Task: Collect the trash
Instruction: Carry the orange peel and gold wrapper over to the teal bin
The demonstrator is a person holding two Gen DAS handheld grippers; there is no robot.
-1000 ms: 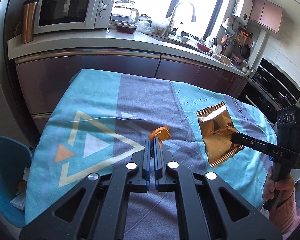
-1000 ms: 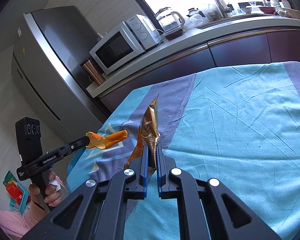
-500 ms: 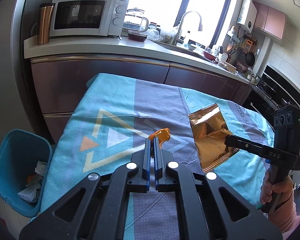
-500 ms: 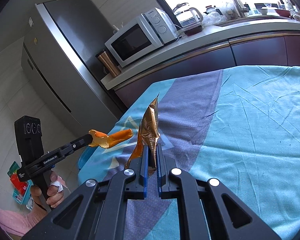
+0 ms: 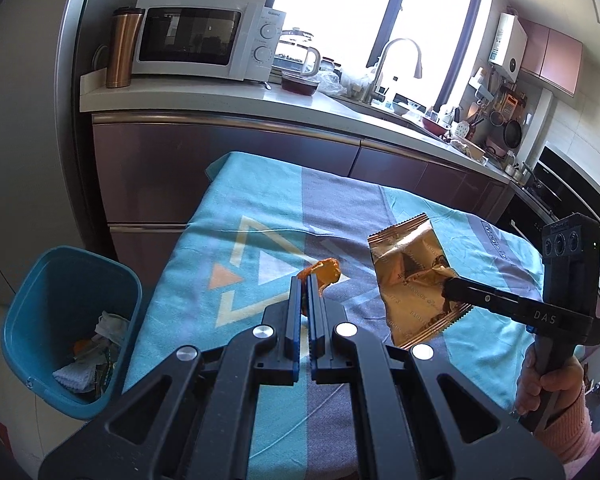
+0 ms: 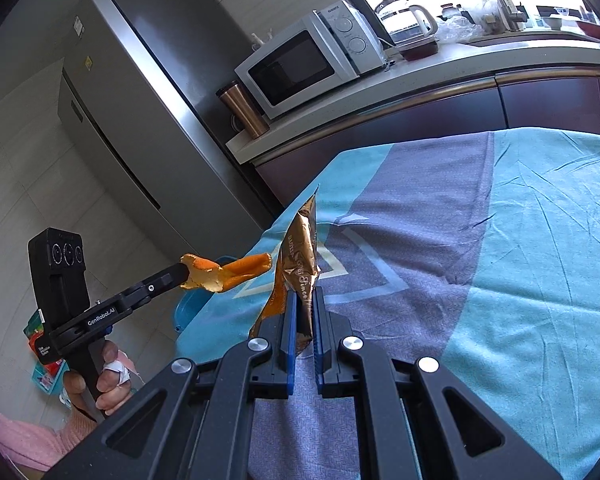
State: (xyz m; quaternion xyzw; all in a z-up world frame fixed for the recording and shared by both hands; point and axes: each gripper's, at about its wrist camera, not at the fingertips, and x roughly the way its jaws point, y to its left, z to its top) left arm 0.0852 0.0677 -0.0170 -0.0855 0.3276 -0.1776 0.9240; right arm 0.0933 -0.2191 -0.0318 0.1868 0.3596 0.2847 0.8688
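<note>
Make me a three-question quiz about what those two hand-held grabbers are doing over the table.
1. True or false: the left gripper is empty.
2. What does the right gripper hold? A) copper tumbler B) gold snack wrapper C) tissue
3. Where is the blue trash bin standing?

Key
1. False: it pinches an orange peel.
2. B
3. On the floor beside the table's corner, already holding rubbish.

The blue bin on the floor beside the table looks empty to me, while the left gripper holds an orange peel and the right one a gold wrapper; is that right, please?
Not quite: the blue bin is not empty. The left wrist view shows crumpled paper and other scraps in it. The rest stands: the left gripper is shut on the orange peel, and the right gripper is shut on the gold wrapper.
</note>
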